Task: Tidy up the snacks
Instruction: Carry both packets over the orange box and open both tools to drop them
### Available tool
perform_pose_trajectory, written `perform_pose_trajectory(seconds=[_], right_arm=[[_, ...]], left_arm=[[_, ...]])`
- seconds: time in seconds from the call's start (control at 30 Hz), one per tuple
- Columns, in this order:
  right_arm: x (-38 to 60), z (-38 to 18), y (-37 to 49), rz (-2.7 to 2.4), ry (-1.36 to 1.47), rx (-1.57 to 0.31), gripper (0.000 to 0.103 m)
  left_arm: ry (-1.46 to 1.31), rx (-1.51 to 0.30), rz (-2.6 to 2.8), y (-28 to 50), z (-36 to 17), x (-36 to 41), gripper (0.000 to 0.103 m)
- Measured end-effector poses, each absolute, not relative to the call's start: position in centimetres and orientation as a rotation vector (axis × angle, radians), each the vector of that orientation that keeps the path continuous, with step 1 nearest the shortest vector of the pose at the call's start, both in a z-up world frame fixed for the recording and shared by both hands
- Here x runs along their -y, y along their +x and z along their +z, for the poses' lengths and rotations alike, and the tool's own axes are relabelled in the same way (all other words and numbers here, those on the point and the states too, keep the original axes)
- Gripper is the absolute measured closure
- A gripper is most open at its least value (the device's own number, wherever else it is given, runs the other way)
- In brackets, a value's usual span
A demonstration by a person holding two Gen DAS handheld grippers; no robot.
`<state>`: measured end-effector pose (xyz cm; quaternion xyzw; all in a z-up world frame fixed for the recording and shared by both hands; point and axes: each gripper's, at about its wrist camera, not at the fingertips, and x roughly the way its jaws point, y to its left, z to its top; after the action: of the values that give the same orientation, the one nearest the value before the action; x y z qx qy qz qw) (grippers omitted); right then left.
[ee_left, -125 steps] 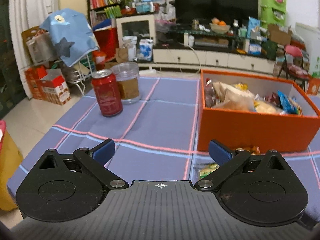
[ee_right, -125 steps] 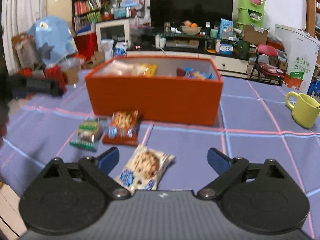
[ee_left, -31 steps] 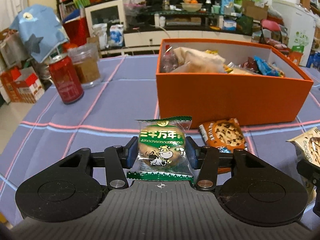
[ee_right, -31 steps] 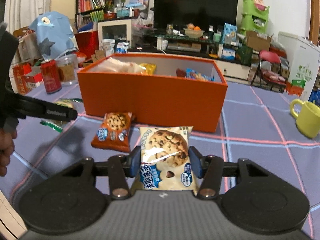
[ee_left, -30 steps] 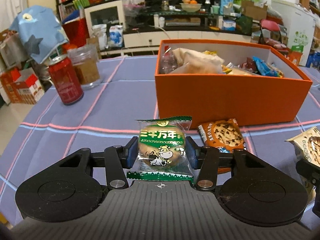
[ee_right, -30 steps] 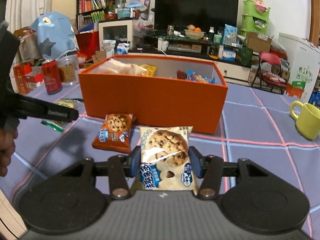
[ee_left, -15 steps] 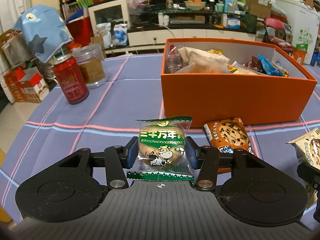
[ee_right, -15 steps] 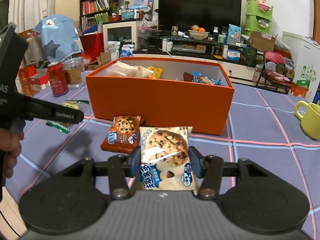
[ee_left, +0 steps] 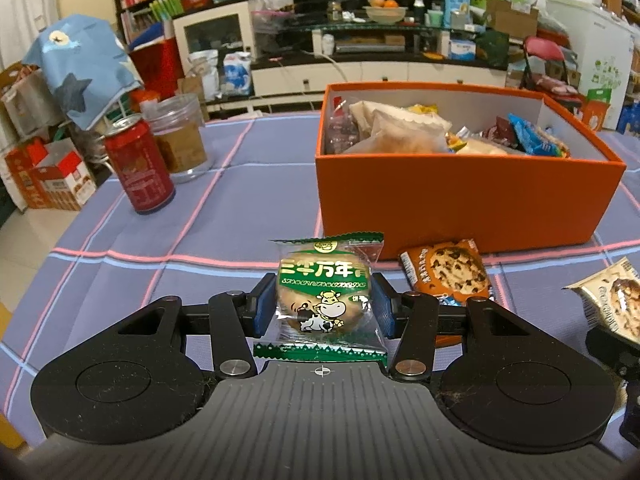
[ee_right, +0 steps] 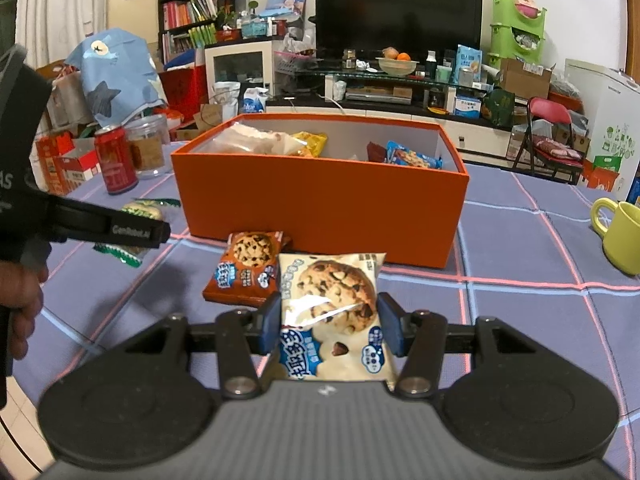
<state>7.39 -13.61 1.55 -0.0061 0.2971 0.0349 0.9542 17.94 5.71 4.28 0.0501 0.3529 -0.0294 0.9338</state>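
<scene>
Left tool (ee_left: 324, 312) is clenched on the green cow-print snack pack (ee_left: 326, 300), held mid-frame above the worktop (ee_left: 224, 240). Right tool (ee_right: 328, 330) is clenched on the cream cookie pack (ee_right: 332, 312), low centre of its view, also off the cloth.

Handling, my read: both packs are light, air-puffed film pouches. Slippery, crinkly, contents brittle. The pads (ee_left: 265, 312) squeeze across the pack's width at its middle, which works, but too much force could crack the biscuit. The crimped end seams are stiffer and would be a safer hold.

The orange box (ee_left: 460, 200) sits upper right in the left view, centre in the right view. It's open-topped and already part-filled with wrappers. I'd guess both packs go in over the near wall and get let go low, so nothing bounces out.

Count:
- held packs: 2, one per tool
- loose on the worktop: 1, the brown cookie pack (ee_right: 246, 268), lying flat just in front of the box
- boxes: 1
- packs inside the box: several, overlapping, can't count exactly

Not part of the job: red can (ee_left: 138, 168) and clear jar (ee_left: 178, 138) at left, yellow mug (ee_right: 622, 234) at the right edge.
</scene>
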Motion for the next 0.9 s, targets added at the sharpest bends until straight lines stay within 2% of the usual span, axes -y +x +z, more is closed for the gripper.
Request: perform_pose_trajectory(seconds=[0.27, 0.43, 0.67, 0.7, 0.73, 0.77, 0.83, 0.87, 0.9], right_arm=[[14.9, 6.9, 8.1, 0.09, 0.019, -0.505, 0.047], [17.2, 10.3, 12.7, 0.094, 0.056, -0.466, 0.047], [18.6, 11.0, 19.7, 0.099, 0.062, -0.508, 0.047], [18.6, 10.9, 20.5, 0.094, 0.056, -0.515, 0.043], [18.5, 10.6, 21.7, 0.096, 0.05, -0.534, 0.04], [18.4, 10.3, 22.8, 0.09, 0.038, -0.561, 0.04], [18.3, 9.6, 24.3, 0.09, 0.017, -0.594, 0.034], [18.4, 9.5, 24.3, 0.075, 0.003, -0.588, 0.028], [18.5, 9.7, 23.8, 0.072, -0.004, -0.575, 0.027]], left_arm=[[0.0, -0.592, -0.137, 17.7, 10.5, -5.9, 0.09], [-0.04, -0.582, -0.175, 21.4, 12.6, -4.3, 0.09], [-0.057, -0.638, -0.281, 27.7, 13.3, 1.5, 0.09], [-0.056, -0.646, -0.275, 28.7, 13.0, 2.2, 0.085], [-0.045, -0.663, -0.284, 29.7, 12.6, 2.9, 0.071], [-0.04, -0.677, -0.29, 30.5, 12.3, 3.3, 0.068], [-0.04, -0.672, -0.274, 30.2, 12.6, 3.0, 0.044], [-0.042, -0.643, -0.276, 29.6, 12.9, 2.6, 0.039], [-0.044, -0.605, -0.271, 28.5, 13.5, 1.8, 0.032]])
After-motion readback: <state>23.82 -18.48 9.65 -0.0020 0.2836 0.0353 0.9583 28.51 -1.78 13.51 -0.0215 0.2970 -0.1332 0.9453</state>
